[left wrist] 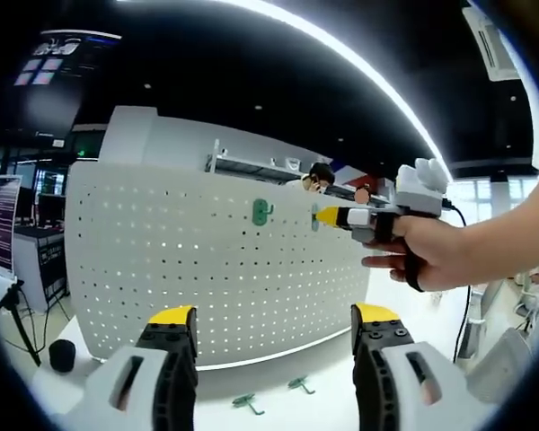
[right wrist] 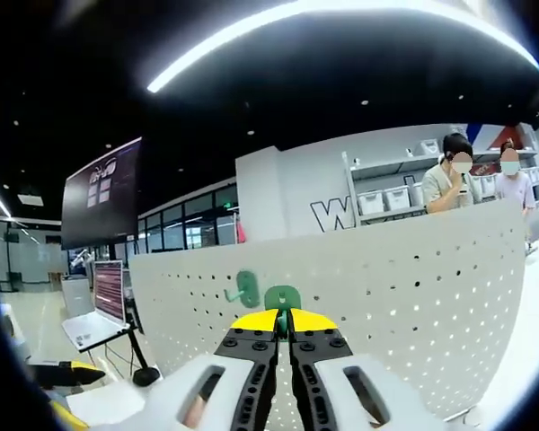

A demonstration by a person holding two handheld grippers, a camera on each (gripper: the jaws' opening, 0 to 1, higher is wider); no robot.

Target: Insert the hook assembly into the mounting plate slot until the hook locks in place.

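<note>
Nearest the left gripper view's camera: left gripper (left wrist: 274,325) with jaws wide apart, holding nothing, above two green hooks (left wrist: 271,395) lying loose on the white table (left wrist: 341,377). Farther off, right gripper (left wrist: 328,215) in a hand (left wrist: 422,256), yellow tips pressed to the white pegboard (left wrist: 207,269), beside a green hook (left wrist: 262,212) already hung there. From the right gripper view: jaws together, clamped on a second green hook (right wrist: 282,299) at the board, just beside the hung one.
</note>
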